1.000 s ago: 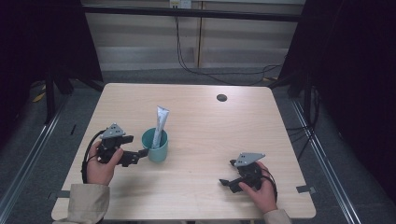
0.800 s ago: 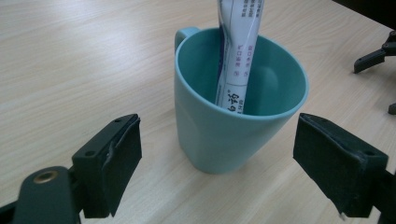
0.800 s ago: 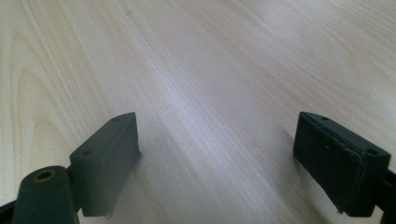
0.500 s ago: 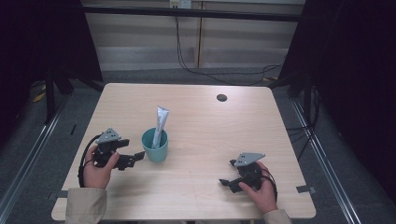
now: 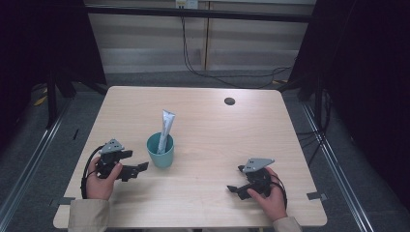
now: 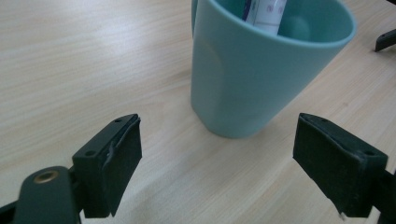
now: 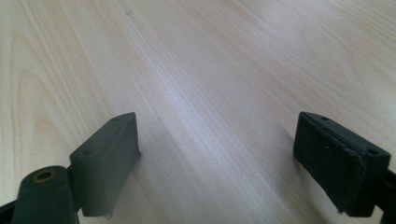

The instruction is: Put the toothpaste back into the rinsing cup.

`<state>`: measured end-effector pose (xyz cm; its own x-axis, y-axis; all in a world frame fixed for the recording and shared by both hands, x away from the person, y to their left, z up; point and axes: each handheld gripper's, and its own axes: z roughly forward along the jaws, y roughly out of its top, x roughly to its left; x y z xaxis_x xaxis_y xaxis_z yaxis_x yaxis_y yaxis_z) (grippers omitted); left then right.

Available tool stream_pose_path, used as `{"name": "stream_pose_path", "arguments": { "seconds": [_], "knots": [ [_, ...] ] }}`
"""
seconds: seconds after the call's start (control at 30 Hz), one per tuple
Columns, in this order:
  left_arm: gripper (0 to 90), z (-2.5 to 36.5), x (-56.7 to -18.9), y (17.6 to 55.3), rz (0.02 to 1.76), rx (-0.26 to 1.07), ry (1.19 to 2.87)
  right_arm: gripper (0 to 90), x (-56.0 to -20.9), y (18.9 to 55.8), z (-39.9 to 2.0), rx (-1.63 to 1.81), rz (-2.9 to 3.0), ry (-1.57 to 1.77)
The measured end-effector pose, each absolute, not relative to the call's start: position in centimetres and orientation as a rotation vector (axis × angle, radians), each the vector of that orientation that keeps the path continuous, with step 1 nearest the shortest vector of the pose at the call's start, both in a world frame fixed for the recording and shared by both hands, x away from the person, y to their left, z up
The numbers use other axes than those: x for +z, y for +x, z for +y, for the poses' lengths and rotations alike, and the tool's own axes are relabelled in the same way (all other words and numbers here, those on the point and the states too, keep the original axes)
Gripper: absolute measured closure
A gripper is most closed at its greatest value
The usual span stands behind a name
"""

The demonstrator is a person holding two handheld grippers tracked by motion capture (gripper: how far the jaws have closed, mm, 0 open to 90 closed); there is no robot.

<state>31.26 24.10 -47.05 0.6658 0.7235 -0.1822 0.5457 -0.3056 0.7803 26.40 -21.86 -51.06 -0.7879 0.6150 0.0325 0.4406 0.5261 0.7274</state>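
Pale wood desk [image 5: 203,193], teal cup [image 5: 161,151] w/ tube [image 5: 166,126] inside. Left gripper [image 5: 140,167] beside cup, fingers spread, nothing held; should advance level, straddle cup low. Right gripper [image 5: 234,188] well apart, fingers spread.

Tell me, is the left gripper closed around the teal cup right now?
No, the left gripper is open, its jaws spread wide on the near side of the teal cup and touching nothing.
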Motion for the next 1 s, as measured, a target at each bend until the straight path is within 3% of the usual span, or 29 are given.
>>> {"name": "stream_pose_path", "arguments": {
  "seconds": [1.0],
  "knots": [
    [15.6, 25.1, -50.0, 30.9, 1.041, 0.26, 2.04, 13.7, -51.1, 26.4, -21.9, 1.112, 2.538, 0.893]
  ]
}}
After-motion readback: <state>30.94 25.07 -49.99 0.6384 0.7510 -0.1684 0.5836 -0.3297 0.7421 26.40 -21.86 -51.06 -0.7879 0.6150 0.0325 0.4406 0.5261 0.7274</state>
